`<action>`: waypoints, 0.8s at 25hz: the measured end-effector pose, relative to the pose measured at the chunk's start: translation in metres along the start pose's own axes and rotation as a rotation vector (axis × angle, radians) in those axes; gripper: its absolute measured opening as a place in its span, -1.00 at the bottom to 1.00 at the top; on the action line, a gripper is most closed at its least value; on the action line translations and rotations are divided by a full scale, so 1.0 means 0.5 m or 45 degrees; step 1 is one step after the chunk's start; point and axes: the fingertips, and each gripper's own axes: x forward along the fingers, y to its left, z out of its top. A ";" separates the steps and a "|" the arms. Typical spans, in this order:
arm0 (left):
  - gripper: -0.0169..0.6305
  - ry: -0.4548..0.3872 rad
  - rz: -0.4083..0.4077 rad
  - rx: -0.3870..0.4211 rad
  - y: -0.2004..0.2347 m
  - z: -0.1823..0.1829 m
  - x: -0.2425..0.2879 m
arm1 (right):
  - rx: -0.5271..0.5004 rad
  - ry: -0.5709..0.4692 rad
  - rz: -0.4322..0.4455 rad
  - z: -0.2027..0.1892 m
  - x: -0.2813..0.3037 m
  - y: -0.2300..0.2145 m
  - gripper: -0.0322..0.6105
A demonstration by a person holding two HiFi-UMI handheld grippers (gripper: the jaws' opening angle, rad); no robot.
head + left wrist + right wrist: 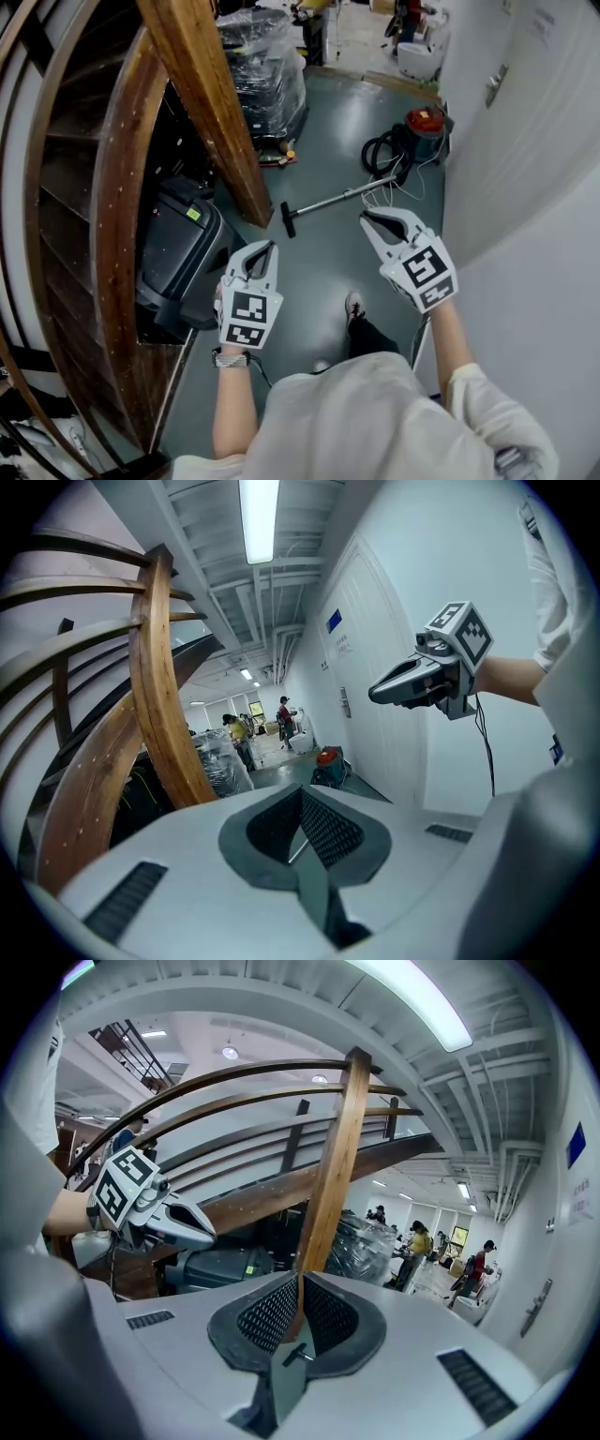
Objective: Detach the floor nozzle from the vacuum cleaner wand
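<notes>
The vacuum cleaner point(427, 122) is red-topped, its wand point(330, 202) silver, its floor nozzle point(288, 219) black.

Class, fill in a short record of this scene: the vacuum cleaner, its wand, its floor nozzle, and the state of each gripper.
vacuum cleaner: red canister, on the floor by the white wall
wand: lying on the floor
floor nozzle: black, attached to the wand's end, near the wooden post
left gripper: shut, empty
right gripper: shut, empty
</notes>
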 end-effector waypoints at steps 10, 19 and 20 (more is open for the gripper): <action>-0.95 -0.012 0.065 0.034 0.130 0.059 0.243 | -0.131 -0.078 -0.004 0.014 0.188 -0.215 -0.79; -0.95 0.000 0.163 0.048 0.262 0.158 0.452 | -0.257 -0.062 0.047 0.038 0.351 -0.447 -0.79; -0.95 0.000 0.165 0.047 0.268 0.166 0.466 | -0.239 -0.064 0.043 0.038 0.360 -0.464 -0.79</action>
